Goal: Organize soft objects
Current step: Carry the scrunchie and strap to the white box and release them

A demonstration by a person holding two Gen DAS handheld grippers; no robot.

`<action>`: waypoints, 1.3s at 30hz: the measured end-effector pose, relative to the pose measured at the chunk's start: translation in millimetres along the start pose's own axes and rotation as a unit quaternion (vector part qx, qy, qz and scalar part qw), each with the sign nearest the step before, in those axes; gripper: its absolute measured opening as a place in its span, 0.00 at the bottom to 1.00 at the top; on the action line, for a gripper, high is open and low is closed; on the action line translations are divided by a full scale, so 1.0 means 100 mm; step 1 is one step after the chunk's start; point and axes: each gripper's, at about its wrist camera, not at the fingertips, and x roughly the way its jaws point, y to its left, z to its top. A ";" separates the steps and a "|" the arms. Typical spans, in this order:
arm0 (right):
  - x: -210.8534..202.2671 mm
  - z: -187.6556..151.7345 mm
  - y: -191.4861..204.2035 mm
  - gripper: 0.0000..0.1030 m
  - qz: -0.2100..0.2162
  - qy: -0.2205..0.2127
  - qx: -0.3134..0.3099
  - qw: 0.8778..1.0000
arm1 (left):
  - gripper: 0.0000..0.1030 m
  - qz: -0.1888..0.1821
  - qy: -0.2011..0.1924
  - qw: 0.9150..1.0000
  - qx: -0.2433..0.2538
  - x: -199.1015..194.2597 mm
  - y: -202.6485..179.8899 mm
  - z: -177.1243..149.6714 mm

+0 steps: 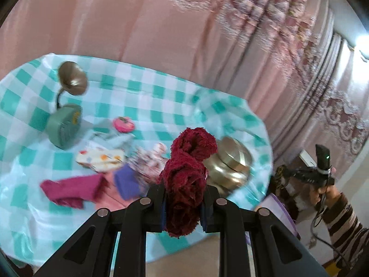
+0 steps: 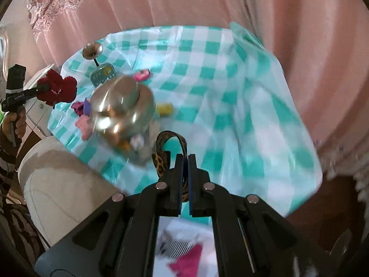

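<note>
A fluffy dark red cloth (image 1: 186, 180) is squeezed between the two fingers of the left gripper (image 1: 184, 198), and it is held up in the air, in front of the shiny metal pot (image 1: 227, 162). A thin leopard-print band (image 2: 169, 154) is pinched in the right gripper (image 2: 184, 161), whose fingers are shut tight on it, and its loop sticks up just beside the same pot. Both soft things are being carried, so the carrying step seems to be in hand. Where they are meant to go cannot be told.

More soft things are left on the checked tablecloth (image 1: 161, 97), to the left of the pot: a magenta cloth (image 1: 69, 191), a purple cloth (image 1: 125, 181) and a dotted pouch (image 1: 101, 159). Farther from the pot, a green gadget with a horn (image 1: 66, 124) and a pink round thing (image 1: 123, 124) are seen.

Next, a spot for the red cloth and the band must be picked. Each should be lowered gently there and let go. The pot should not be bumped.
</note>
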 end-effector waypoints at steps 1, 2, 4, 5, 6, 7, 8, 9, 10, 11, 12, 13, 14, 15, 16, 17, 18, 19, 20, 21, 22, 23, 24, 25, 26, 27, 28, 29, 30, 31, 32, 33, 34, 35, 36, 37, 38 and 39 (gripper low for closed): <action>-0.05 -0.16 0.03 0.05 -0.010 0.002 0.008 1.000 | 0.21 -0.010 0.004 1.000 0.003 0.01 -0.07 -0.06; -0.09 -0.28 0.06 0.05 -0.017 0.003 0.014 1.000 | 0.21 -0.019 0.010 1.000 0.006 0.04 -0.15 -0.11; -0.18 -0.56 0.12 0.05 -0.026 0.004 0.033 0.999 | 0.21 -0.037 0.024 0.999 0.011 0.11 -0.30 -0.21; -0.20 -0.70 0.14 0.05 -0.027 0.006 0.049 0.998 | 0.21 -0.046 0.031 0.998 0.014 0.15 -0.36 -0.25; -0.22 -0.79 0.15 0.05 -0.029 0.008 0.057 0.998 | 0.21 -0.055 0.038 0.998 0.014 0.19 -0.41 -0.29; -0.23 -0.93 0.17 0.05 -0.039 0.014 0.067 0.997 | 0.21 -0.069 0.049 0.996 0.013 0.26 -0.49 -0.34; -0.23 -1.03 0.19 0.05 -0.045 0.018 0.072 0.996 | 0.21 -0.077 0.056 0.995 0.012 0.30 -0.53 -0.38; -0.24 -1.15 0.21 0.05 -0.047 0.023 0.082 0.995 | 0.21 -0.085 0.063 0.994 0.011 0.34 -0.58 -0.42; -0.24 -1.27 0.24 0.05 -0.045 0.026 0.093 0.994 | 0.21 -0.095 0.075 0.993 0.011 0.42 -0.66 -0.47; -0.25 -1.41 0.26 0.05 -0.044 0.029 0.106 0.993 | 0.21 -0.100 0.082 0.992 0.012 0.48 -0.72 -0.52; -0.24 -1.51 0.28 0.05 -0.046 0.034 0.114 0.992 | 0.21 -0.105 0.091 0.990 0.014 0.55 -0.81 -0.56; -0.23 -1.59 0.29 0.05 -0.050 0.038 0.120 0.991 | 0.21 -0.110 0.098 0.989 0.014 0.62 -0.88 -0.60; -0.20 -1.70 0.31 0.05 -0.056 0.046 0.129 0.989 | 0.21 -0.117 0.105 0.987 0.014 0.67 -0.93 -0.63; -0.18 -1.78 0.32 0.05 -0.060 0.053 0.135 0.988 | 0.21 -0.122 0.113 0.986 0.014 0.74 -0.99 -0.66; -0.14 -1.88 0.34 0.05 -0.063 0.062 0.140 0.986 | 0.21 -0.128 0.122 0.984 0.014 0.81 -1.06 -0.70; -0.10 -1.94 0.35 0.05 -0.063 0.067 0.143 0.985 | 0.21 -0.132 0.132 0.982 0.013 0.89 -1.13 -0.74; -0.06 -2.01 0.35 0.05 -0.064 0.073 0.148 0.984 | 0.21 -0.137 0.140 0.981 0.013 0.96 -1.19 -0.77; -0.01 -2.06 0.35 0.05 -0.065 0.080 0.152 0.983 | 0.21 -0.142 0.149 0.978 0.013 1.04 -1.25 -0.81; 0.03 -2.10 0.36 0.05 -0.067 0.088 0.154 0.982 | 0.21 -0.148 0.160 0.976 0.012 1.12 -1.32 -0.85; 0.07 -2.14 0.36 0.05 -0.069 0.094 0.155 0.981 | 0.21 -0.152 0.169 0.974 0.012 1.18 -1.38 -0.88; 0.12 -2.17 0.37 0.05 -0.070 0.101 0.158 0.980 | 0.21 -0.160 0.182 0.970 0.015 1.28 -1.47 -0.92; 0.15 -2.19 0.38 0.05 -0.068 0.104 0.159 0.979 | 0.21 -0.164 0.190 0.968 0.016 1.32 -1.52 -0.96; 0.18 -2.21 0.38 0.05 -0.065 0.106 0.160 0.979 | 0.21 -0.168 0.199 0.965 0.018 1.40 -1.59 -0.99; 0.19 -2.22 0.38 0.05 -0.065 0.107 0.163 0.979 | 0.21 -0.172 0.206 0.963 0.023 1.46 -1.67 -1.01; 0.21 -2.24 0.36 0.06 -0.063 0.109 0.167 0.978 | 0.21 -0.175 0.212 0.961 0.027 1.51 -1.73 -1.03; 0.22 -2.25 0.36 0.06 -0.061 0.113 0.170 0.977 | 0.21 -0.177 0.218 0.959 0.032 1.57 -1.79 -1.05; 0.23 -2.26 0.36 0.06 -0.061 0.116 0.170 0.977 | 0.21 -0.178 0.227 0.957 0.037 1.65 -1.87 -1.08; 0.23 -2.26 0.36 0.06 -0.061 0.116 0.169 0.977 | 0.21 -0.182 0.235 0.954 0.039 1.70 -1.92 -1.11; 0.23 -2.27 0.36 0.06 -0.061 0.117 0.169 0.977 | 0.21 -0.186 0.243 0.951 0.040 1.76 -1.98 -1.13; 0.23 -2.28 0.35 0.09 -0.062 0.118 0.171 0.976 | 0.21 -0.190 0.254 0.947 0.043 1.84 -2.05 -1.16; 0.23 -2.29 0.34 0.12 -0.062 0.121 0.172 0.976 | 0.21 -0.191 0.260 0.946 0.046 1.89 -2.10 -1.19; 0.23 -2.30 0.33 0.13 -0.061 0.123 0.173 0.975 | 0.21 -0.193 0.265 0.944 0.048 1.93 -2.14 -1.21; 0.22 -2.32 0.33 0.15 -0.060 0.124 0.172 0.975 | 0.21 -0.197 0.272 0.941 0.050 2.00 -2.20 -1.23; 0.21 -2.33 0.32 0.18 -0.060 0.123 0.173 0.975 | 0.21 -0.199 0.277 0.939 0.049 2.05 -2.22 -1.22; 0.20 -2.35 0.32 0.20 -0.057 0.124 0.175 0.975 | 0.21 -0.200 0.283 0.937 0.048 2.10 -2.25 -1.23; 0.19 -2.35 0.31 0.29 -0.056 0.126 0.176 0.975 | 0.25 -0.203 0.294 0.933 0.045 2.19 -2.29 -1.25; 0.19 -2.37 0.32 0.37 -0.055 0.126 0.177 0.974 | 0.31 -0.198 0.301 0.932 0.046 2.25 -2.29 -1.26; 0.19 -2.37 0.32 0.39 -0.054 0.125 0.177 0.975 | 0.35 -0.179 0.307 0.933 0.054 2.33 -2.29 -1.28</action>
